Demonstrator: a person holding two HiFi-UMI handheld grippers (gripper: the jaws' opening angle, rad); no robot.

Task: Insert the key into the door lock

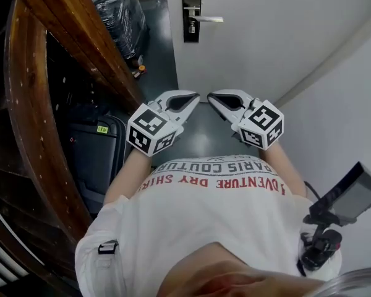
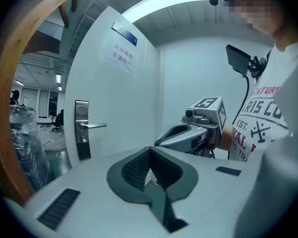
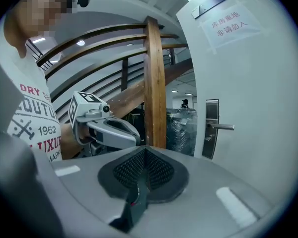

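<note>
The white door (image 1: 266, 30) stands ahead with a dark lock plate (image 1: 191, 14) and a silver lever handle (image 1: 207, 19). My left gripper (image 1: 195, 96) and right gripper (image 1: 211, 96) are held side by side in front of my chest, tips nearly meeting, well short of the door. Both are shut. In the left gripper view the pads (image 2: 136, 168) meet, and the lock plate (image 2: 82, 129) shows far left. In the right gripper view the pads (image 3: 159, 168) are also together, and the lock plate (image 3: 210, 128) is at the right. No key shows in any view.
A curved wooden stair rail (image 1: 80, 36) and post (image 3: 155, 83) run along the left. A plastic-wrapped black bundle (image 1: 120, 11) and a dark suitcase (image 1: 96, 153) stand by it. A paper sign (image 2: 123, 56) hangs on the door. A white wall (image 1: 346, 104) closes the right.
</note>
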